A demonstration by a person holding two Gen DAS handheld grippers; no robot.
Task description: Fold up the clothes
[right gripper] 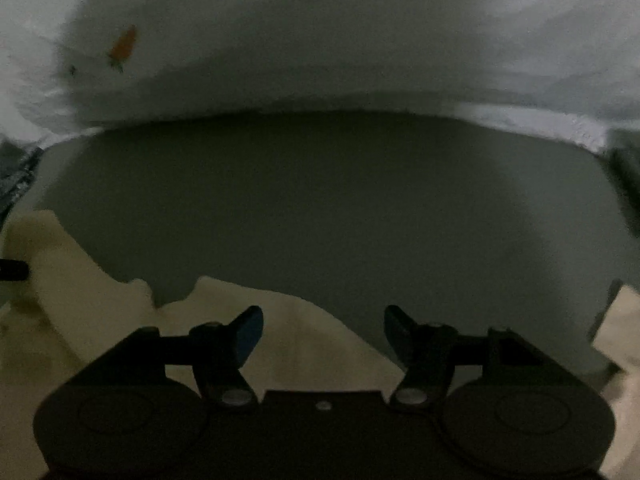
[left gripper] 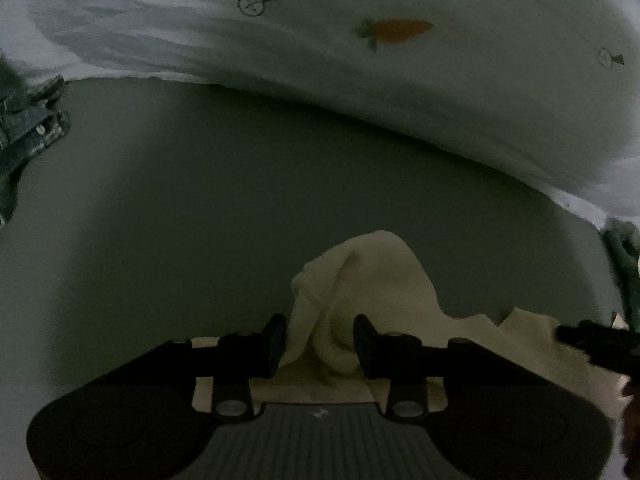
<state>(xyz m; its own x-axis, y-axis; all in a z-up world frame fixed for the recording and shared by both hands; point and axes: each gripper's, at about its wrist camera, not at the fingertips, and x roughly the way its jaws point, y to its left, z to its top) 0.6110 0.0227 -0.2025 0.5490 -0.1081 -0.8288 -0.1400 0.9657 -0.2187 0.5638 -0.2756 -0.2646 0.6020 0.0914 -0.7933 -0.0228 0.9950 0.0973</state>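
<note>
Left wrist view: one cream garment [left gripper: 360, 280] bunched on the grey surface [left gripper: 200, 220], a fold clamped in the left claw [left gripper: 320, 340]. One carrot print [left gripper: 396, 31] on one white sheet [left gripper: 480, 92]. Right claw [right gripper: 323, 330] apart, empty, over the garment's edge.

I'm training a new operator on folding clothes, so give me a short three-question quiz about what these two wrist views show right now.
1. True or false: the right gripper has its fingers closed on the cream cloth.
2. Which print shows on the white fabric beyond the grey surface? A carrot, B star, C fish.
3. Which gripper has cloth bunched up between its fingers?

Key:
1. False: its fingers stand apart, pinching nothing.
2. A, the carrot.
3. The left gripper.
</note>
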